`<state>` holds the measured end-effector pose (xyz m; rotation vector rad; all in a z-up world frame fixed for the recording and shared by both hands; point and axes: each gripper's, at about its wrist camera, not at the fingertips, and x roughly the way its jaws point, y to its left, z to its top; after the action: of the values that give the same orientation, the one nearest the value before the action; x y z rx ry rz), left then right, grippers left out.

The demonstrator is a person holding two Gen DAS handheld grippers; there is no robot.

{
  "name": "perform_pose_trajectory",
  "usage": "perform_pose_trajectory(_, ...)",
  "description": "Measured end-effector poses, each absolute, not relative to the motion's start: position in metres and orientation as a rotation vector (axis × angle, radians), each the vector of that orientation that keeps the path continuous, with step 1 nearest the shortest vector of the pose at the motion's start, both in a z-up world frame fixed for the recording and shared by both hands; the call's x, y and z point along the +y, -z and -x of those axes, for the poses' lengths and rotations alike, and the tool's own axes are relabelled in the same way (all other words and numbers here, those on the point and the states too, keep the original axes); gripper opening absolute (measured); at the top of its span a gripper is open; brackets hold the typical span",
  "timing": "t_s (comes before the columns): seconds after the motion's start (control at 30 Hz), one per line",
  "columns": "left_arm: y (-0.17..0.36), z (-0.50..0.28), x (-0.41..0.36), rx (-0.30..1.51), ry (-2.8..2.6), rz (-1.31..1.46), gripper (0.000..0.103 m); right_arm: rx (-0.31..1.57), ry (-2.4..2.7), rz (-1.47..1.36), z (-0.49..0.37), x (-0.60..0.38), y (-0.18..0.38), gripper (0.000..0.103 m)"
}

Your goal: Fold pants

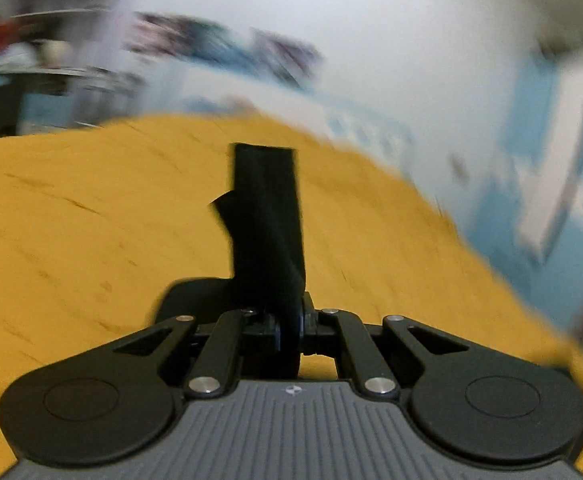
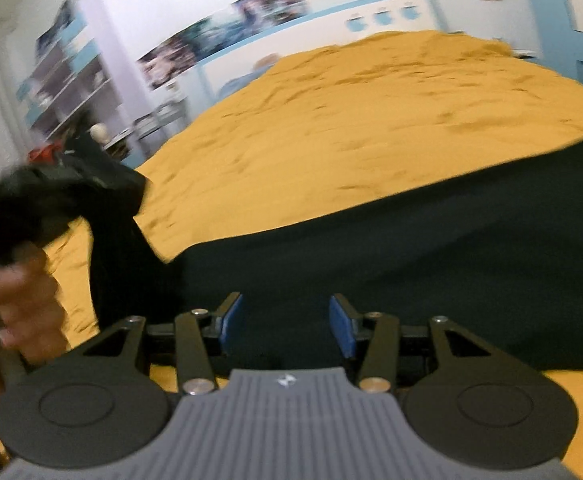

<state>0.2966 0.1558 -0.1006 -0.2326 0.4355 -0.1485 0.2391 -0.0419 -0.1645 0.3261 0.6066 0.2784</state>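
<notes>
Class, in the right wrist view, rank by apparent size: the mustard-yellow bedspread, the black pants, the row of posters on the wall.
1. Mustard-yellow bedspread
2. Black pants, though nearness to the camera enlarges them
3. Row of posters

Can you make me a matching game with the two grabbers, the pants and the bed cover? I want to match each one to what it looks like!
Things:
1. left gripper
2. right gripper
3. pants
4. bed cover

Looks:
A. mustard yellow, wrinkled
B. jaws apart, nothing pinched
C. dark, lying on the bed
D. shut on a strip of dark cloth

Pairs: 1-D, 2-B, 3-C, 4-A
</notes>
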Motion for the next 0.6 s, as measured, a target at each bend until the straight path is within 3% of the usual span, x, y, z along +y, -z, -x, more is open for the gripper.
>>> perform_pose_trajectory(0.1, 0.136, -0.303, 0.098, 0.603, 0.237, 0.029, 0.014, 0.603, -0.209, -0.364, -0.233, -0.072, 0.159, 0.045)
perform_pose_trajectory(0.17, 0.153, -0.300, 0.078, 0.686, 0.271, -0.058, 0.026, 0.600, -0.177, -0.385, -0.231, -0.087, 0.157, 0.045)
perform_pose_trajectory(0.23, 0.153, -0.292, 0.071, 0.690, 0.276, -0.100, 0.030, 0.602, -0.157, -0.406, -0.231, -0.099, 0.157, 0.045)
perform_pose_trajectory(0.27, 0.147, -0.289, 0.076, 0.692, 0.298, -0.070, 0.031, 0.605, -0.151, -0.417, -0.231, -0.103, 0.157, 0.045)
perform_pose_trajectory(0.43, 0.104, -0.268, 0.142, 0.655, 0.453, 0.265, 0.060, 0.624, -0.161, -0.445, -0.238, -0.106, 0.157, 0.046)
perform_pose_trajectory(0.6, 0.101, -0.259, 0.214, 0.614, 0.286, 0.415, 0.066, 0.695, -0.241, -0.451, -0.264, -0.084, 0.159, 0.051)
